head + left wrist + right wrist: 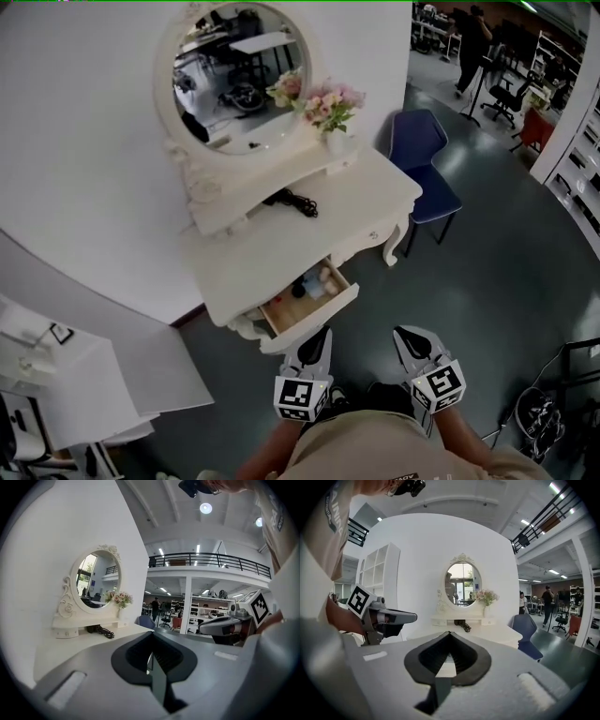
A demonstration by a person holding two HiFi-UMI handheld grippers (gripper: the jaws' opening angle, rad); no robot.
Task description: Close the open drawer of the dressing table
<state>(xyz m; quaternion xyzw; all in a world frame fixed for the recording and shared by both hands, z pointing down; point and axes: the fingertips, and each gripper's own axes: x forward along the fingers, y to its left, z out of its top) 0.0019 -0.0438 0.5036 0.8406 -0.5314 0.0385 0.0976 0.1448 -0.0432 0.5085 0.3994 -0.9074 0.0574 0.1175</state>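
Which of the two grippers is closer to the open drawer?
The left gripper: its tips almost reach the open drawer, while the right gripper is off to the side.

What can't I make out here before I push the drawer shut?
- Drawer contents: the head view shows small items inside, too small to name.
- Drawer in both gripper views: blocked by the bodies of the left gripper and right gripper.
- Whether the left gripper touches the drawer front: the head view's steep angle leaves it unclear.
- Black item on the dressing table: too small in every view to name.
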